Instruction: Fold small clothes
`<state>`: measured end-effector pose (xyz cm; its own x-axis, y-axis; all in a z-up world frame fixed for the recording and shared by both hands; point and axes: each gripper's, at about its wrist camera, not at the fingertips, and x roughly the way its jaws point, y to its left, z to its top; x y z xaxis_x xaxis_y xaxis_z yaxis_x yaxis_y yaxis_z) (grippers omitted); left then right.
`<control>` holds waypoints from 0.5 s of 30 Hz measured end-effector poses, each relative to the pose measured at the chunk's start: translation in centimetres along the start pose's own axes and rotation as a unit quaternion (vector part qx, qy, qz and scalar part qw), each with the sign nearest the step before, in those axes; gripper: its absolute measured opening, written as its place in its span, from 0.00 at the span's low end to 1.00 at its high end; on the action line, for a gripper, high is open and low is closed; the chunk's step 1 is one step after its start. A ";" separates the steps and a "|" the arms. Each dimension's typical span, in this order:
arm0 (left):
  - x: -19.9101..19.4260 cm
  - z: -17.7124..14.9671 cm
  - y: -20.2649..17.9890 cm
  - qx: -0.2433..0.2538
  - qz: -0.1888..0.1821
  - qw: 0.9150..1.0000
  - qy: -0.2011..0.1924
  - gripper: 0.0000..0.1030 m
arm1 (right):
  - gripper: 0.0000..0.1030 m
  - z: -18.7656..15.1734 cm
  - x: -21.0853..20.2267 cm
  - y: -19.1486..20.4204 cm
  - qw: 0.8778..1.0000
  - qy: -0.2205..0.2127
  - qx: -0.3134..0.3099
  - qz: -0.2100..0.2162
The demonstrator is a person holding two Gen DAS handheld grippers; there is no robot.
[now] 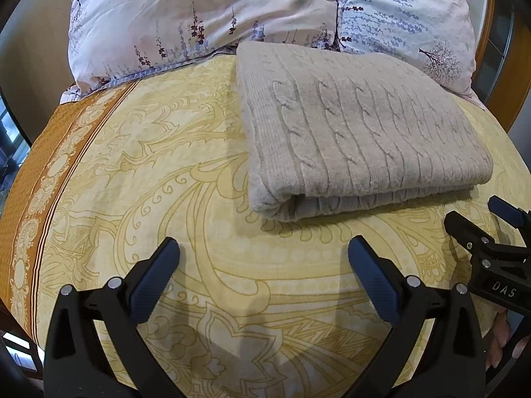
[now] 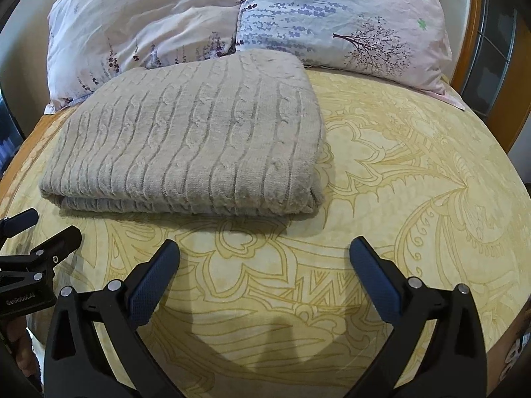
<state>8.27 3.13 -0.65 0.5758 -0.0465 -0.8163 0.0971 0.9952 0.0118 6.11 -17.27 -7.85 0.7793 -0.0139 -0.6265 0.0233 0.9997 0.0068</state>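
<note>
A beige cable-knit garment (image 1: 358, 139) lies folded in a thick rectangle on the yellow patterned bed cover (image 1: 166, 165), its folded edge facing me. It also shows in the right wrist view (image 2: 192, 146). My left gripper (image 1: 264, 258) is open and empty, hovering just short of the garment's near left corner. My right gripper (image 2: 265, 258) is open and empty, in front of the garment's near right corner. The right gripper shows at the right edge of the left wrist view (image 1: 478, 222), and the left gripper at the left edge of the right wrist view (image 2: 43, 225).
Two floral pillows (image 1: 205, 16) (image 2: 348, 23) lie behind the garment at the head of the bed. An orange border (image 1: 36, 192) runs along the bed cover's left side. A wooden bed frame (image 2: 478, 49) stands at the far right.
</note>
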 end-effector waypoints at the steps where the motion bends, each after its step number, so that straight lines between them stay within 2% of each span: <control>1: 0.0 0.0 0.0 0.000 0.000 1.000 -0.001 0.98 | 0.99 0.0 0.0 0.0 1.000 0.000 0.000 0.000; 15: 0.0 0.0 0.0 -0.003 0.002 1.000 -0.003 0.98 | 0.99 0.1 0.0 -0.1 1.000 0.001 0.000 0.000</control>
<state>8.29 3.08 -0.63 0.5807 -0.0428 -0.8130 0.0898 0.9959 0.0116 6.18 -17.33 -7.81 0.7780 -0.0141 -0.6281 0.0232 0.9997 0.0062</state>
